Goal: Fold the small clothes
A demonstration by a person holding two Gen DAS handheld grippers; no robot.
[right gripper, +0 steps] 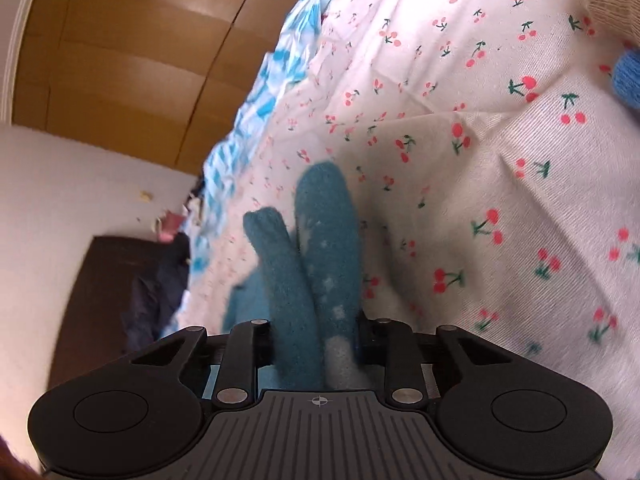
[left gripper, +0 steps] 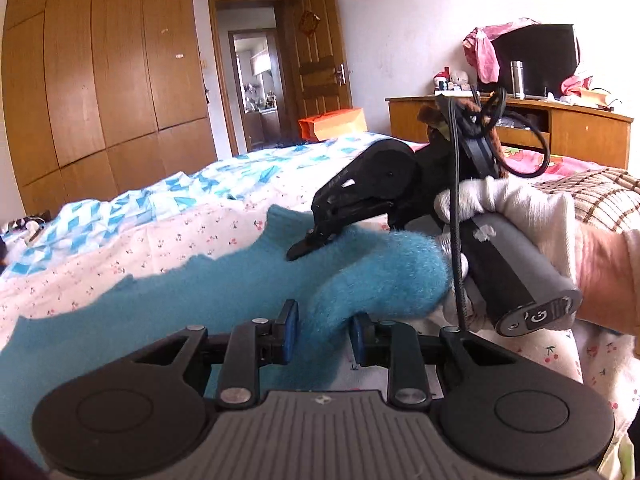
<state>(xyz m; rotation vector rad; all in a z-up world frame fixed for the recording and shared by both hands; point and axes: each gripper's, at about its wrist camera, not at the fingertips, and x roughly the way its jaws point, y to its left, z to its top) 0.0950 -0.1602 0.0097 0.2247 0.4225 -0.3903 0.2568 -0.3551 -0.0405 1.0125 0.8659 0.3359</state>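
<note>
Socks [left gripper: 224, 296], fuzzy teal pair, are lying on the cherry-print sheet [left gripper: 120, 248] of the bed, stretching from the near edge toward the middle. Left gripper [left gripper: 325, 334] is sitting low at the near edge w/ its blue pads [left gripper: 290, 330] spread apart, open, teal fabric lying between and just past them; can't tell if the pads are touching it. Right gripper [left gripper: 308, 245] is coming in from the right side, held by a white-gloved hand [left gripper: 516, 216], its tips pressing down on the sock approx mid-length. In the right wrist view, right gripper [right gripper: 316, 340] is pinching both socks [right gripper: 316, 240] together between its fingers, the two toe ends sticking out ahead over the sheet [right gripper: 460, 160], one tip higher than the other. Blue-and-white quilt [left gripper: 160, 196] is bunching along the far edge of the bed. Wooden wardrobe [left gripper: 100, 80] and dresser [left gripper: 580, 128] are standing behind.
</note>
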